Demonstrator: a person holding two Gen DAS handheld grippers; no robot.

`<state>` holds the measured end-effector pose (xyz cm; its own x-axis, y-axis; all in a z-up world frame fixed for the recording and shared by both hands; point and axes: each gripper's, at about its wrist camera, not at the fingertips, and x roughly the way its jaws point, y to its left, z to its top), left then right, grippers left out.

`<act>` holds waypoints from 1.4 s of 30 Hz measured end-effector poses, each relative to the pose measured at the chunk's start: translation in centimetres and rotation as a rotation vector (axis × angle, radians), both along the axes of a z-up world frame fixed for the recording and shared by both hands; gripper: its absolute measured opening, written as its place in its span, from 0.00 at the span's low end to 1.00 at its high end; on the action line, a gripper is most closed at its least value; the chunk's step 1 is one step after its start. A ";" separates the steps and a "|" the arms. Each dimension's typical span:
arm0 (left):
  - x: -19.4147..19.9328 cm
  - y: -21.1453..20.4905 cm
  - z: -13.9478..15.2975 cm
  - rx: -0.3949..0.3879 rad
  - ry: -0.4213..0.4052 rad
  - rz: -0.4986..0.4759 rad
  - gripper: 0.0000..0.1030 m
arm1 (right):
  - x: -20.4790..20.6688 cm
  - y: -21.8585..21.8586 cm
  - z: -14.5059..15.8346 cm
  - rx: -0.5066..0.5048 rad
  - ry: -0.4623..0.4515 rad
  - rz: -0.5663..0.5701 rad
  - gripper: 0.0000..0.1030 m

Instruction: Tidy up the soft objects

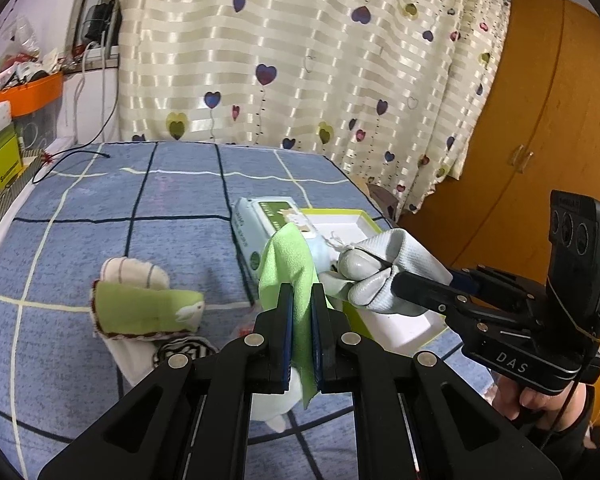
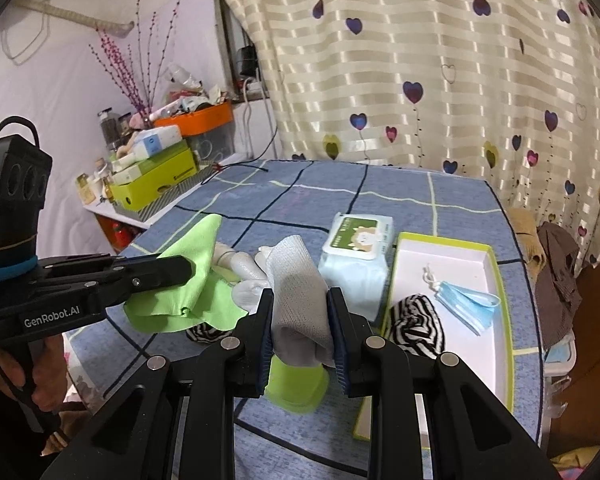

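Observation:
My left gripper point(image 1: 302, 300) is shut on a bright green cloth point(image 1: 288, 264), held above the blue checked table; it also shows in the right wrist view point(image 2: 188, 280). My right gripper point(image 2: 300, 304) is shut on a grey-white work glove point(image 2: 296, 280), whose fingers show in the left wrist view point(image 1: 374, 276). A green-rimmed white tray point(image 2: 480, 256) at the right holds a blue face mask point(image 2: 466, 304) and a black-and-white striped sock point(image 2: 418, 322). A green and white striped sock point(image 1: 144, 304) lies on the table at the left.
A pack of wet wipes point(image 2: 358, 248) stands beside the tray. A second striped sock point(image 1: 184, 350) lies on a white cloth point(image 1: 136, 360) near the table's front. Boxes and an orange bin point(image 2: 198, 120) crowd a shelf at the left. A heart-patterned curtain point(image 1: 300, 60) hangs behind.

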<state>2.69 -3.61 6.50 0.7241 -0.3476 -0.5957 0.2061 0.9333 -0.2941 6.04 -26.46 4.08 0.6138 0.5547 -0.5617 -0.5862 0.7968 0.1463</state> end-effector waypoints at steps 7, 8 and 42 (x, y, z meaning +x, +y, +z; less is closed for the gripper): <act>0.4 -2.3 1.0 0.008 -0.025 -0.052 0.08 | 0.0 -2.7 0.1 0.017 -0.003 -0.052 0.23; 0.5 -2.6 1.2 0.008 -0.027 -0.058 0.08 | 0.0 -2.9 0.1 0.017 -0.003 -0.057 0.23; 4.8 -12.9 -1.5 0.023 0.062 -0.269 0.08 | 2.7 -13.2 -3.1 0.041 0.076 -0.278 0.23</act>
